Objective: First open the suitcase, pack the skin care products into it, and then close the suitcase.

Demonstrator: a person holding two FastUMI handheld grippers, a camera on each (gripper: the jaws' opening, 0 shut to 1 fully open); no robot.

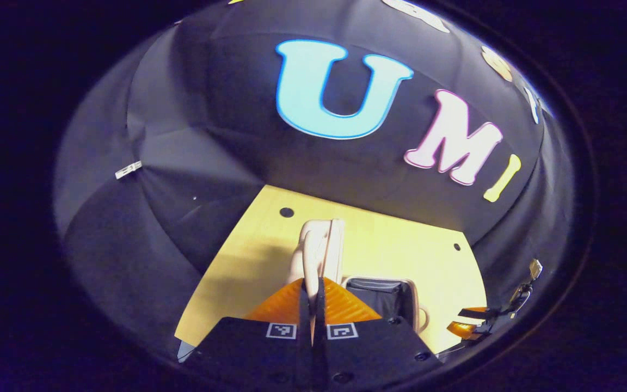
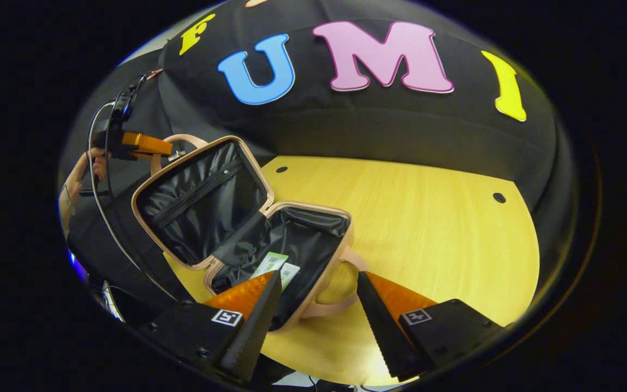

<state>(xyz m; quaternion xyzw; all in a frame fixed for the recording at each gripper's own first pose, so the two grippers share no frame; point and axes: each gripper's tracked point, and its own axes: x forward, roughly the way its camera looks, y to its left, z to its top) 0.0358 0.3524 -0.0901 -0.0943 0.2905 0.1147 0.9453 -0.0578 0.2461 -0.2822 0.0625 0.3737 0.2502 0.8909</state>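
Left gripper view: your left gripper [image 1: 313,288] has its orange fingers pressed together on the raised lid rim of the pale pink hard-shell suitcase [image 1: 321,247], above the light wooden table [image 1: 400,245]. Right gripper view: your right gripper [image 2: 316,299] hangs with fingers spread wide, empty, over the suitcase's black-lined base, where a white and green skin care packet [image 2: 276,267] lies.

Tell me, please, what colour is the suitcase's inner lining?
Black, against a pale pink shell; the suitcase shows best in the right gripper view.

Left tool [image 1: 313,296] pinched, right tool [image 2: 316,305] agape

pink suitcase [image 2: 248,218], black lining, yellow table [image 2: 428,218]
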